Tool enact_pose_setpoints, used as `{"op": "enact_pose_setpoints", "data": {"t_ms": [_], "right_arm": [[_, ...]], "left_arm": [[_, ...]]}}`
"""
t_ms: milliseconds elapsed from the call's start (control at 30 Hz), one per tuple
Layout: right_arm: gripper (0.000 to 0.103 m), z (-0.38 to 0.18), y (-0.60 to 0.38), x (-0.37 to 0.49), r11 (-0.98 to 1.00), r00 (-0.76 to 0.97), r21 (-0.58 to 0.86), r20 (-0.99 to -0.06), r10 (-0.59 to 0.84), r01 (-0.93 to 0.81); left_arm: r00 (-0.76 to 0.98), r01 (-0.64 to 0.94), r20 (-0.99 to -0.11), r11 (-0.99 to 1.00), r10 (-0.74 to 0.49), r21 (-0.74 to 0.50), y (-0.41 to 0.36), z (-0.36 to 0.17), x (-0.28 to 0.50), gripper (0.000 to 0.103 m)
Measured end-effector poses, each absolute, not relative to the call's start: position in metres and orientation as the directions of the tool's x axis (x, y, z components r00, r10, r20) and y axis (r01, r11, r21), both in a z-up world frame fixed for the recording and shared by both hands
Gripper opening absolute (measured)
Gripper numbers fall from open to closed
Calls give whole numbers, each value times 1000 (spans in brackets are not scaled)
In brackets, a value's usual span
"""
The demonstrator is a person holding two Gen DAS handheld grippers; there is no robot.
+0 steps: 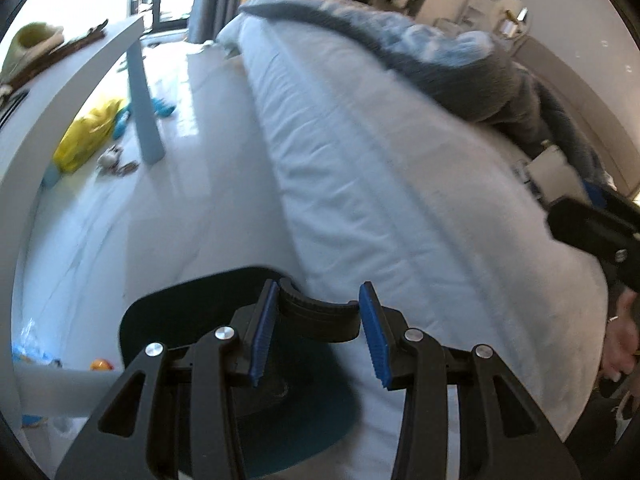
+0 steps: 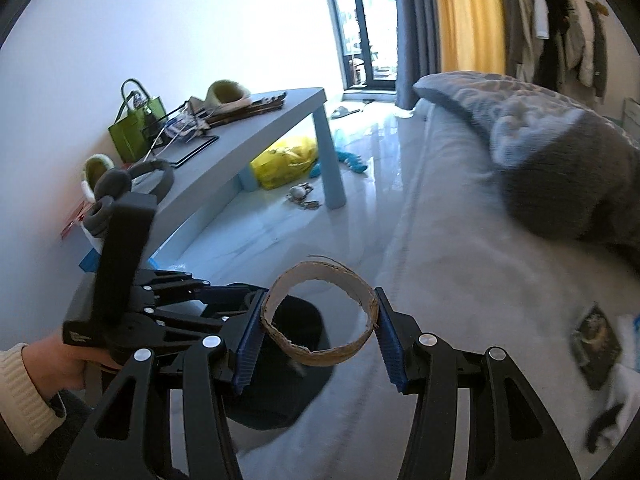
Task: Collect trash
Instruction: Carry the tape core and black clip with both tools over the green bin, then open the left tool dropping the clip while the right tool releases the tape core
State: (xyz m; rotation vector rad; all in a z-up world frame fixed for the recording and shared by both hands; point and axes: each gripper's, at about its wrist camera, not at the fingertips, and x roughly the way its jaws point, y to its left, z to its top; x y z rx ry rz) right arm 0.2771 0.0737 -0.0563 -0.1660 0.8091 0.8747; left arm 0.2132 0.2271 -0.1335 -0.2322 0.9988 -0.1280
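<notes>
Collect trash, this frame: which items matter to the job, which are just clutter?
Job:
cardboard ring, held in right gripper
black bin, rim held by left gripper

Clutter:
green handbag
headphones
yellow bag
blanket

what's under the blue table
A yellow bag and a blue toy lie under the table, small bits near its leg. The tabletop hides whatever lies further back.

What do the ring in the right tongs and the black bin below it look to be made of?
The ring looks like brown cardboard, matte: torn fibrous edge, paler inner face, probably a tape core. The right tongs grip it from both sides. The black bin seems hard plastic with a dull sheen and a ribbed handle; the left tongs hold that.
</notes>
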Motion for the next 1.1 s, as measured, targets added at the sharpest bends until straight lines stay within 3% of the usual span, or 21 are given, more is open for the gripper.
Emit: {"op": "enact_pose_setpoints", "data": {"t_ms": [600, 833, 1100], "right_arm": [[53, -85, 149, 267, 599, 255, 239, -741, 621, -764], [53, -99, 166, 267, 598, 227, 244, -765, 602, -763], [53, -122, 178, 274, 613, 184, 274, -795, 578, -741]], "left_arm": [[327, -117, -925, 963, -193, -242, 280, -205, 185, 47], [330, -123, -923, 961, -198, -249, 290, -203, 175, 66], [430, -121, -882, 955, -195, -270, 304, -169, 164, 66]]}}
